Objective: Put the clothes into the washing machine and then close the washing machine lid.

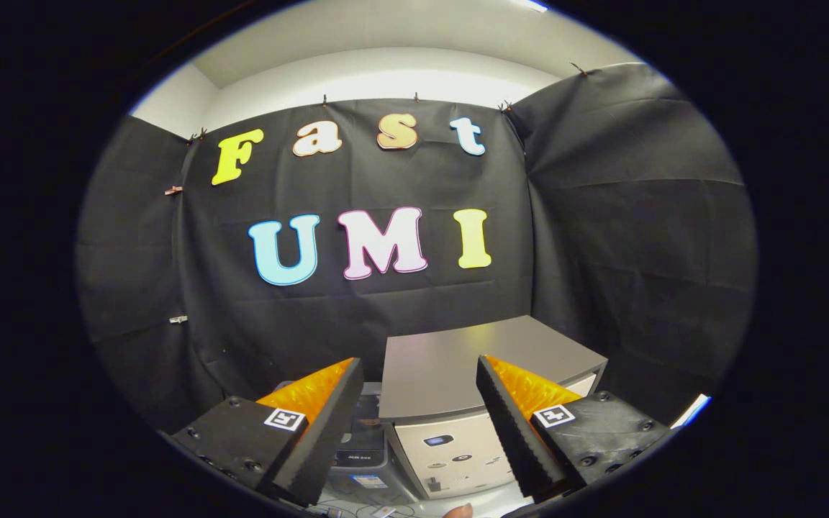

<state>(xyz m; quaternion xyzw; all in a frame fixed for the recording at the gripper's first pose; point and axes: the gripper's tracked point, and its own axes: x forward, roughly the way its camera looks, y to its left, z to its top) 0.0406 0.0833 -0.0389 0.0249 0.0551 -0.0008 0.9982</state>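
**Hand-held gripper spread wide and empty, washing machine just ahead with lid down**

Nearest: the hand-held gripper [420, 432] has its two fingers set far apart, nothing between them, neither finger touching anything. Each finger carries a small square marker tag on its body. Just below and between the fingertips a fingertip of a person [458, 511] shows at the very bottom, over a pale surface [357, 500] with thin cables lying on it.

Just beyond the fingers, mostly in the gap between them and toward the right finger: the washing machine [450, 453]. It is a boxy unit, pale cream on its front face, with a flat grey lid [472, 363] lying level on top, closed as far as can be seen. The front face points toward the gripper and slightly left; the lid's long axis runs away from the gripper toward the right-hand back of the booth. The front carries a small dark oval window and a few small stickers or buttons, too small to make out.

Left of the machine, touching or just beside it, partly hidden by the left finger: a darker grey appliance [365, 439] with a label on its front.

Farthest: black cloth wall [630, 237] wraps behind and on both sides; white wall and ceiling above it.
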